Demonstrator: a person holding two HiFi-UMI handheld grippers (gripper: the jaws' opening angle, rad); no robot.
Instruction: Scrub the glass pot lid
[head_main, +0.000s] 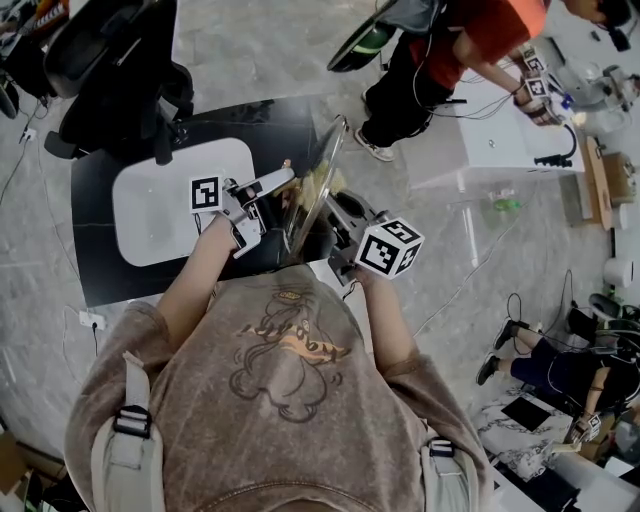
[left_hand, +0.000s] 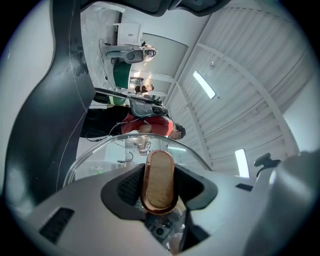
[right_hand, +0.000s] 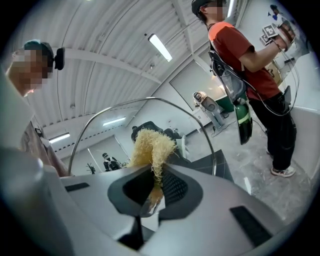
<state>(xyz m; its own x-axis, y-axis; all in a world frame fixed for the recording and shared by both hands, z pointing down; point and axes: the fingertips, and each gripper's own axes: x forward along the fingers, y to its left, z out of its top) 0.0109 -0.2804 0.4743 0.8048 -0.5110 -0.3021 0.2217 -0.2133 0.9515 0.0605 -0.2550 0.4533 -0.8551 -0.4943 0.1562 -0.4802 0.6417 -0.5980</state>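
The glass pot lid (head_main: 316, 186) stands on edge between both grippers, above the black table (head_main: 100, 260). My left gripper (head_main: 272, 193) is shut on the lid's oval wooden knob (left_hand: 159, 180), and the lid's metal rim (left_hand: 131, 139) arcs behind it. My right gripper (head_main: 338, 216) is shut on a yellow fibrous scrubber (right_hand: 149, 148), which lies against the other face of the lid (right_hand: 150, 103). In the head view the scrubber (head_main: 326, 181) shows as a pale tuft beside the glass.
A white basin (head_main: 160, 203) rests on the black table to the left. A black chair (head_main: 120, 75) stands behind it. A person in a red shirt (head_main: 470, 40) works at a white table (head_main: 500, 140) on the right. Cables and another person's legs (head_main: 545, 365) lie lower right.
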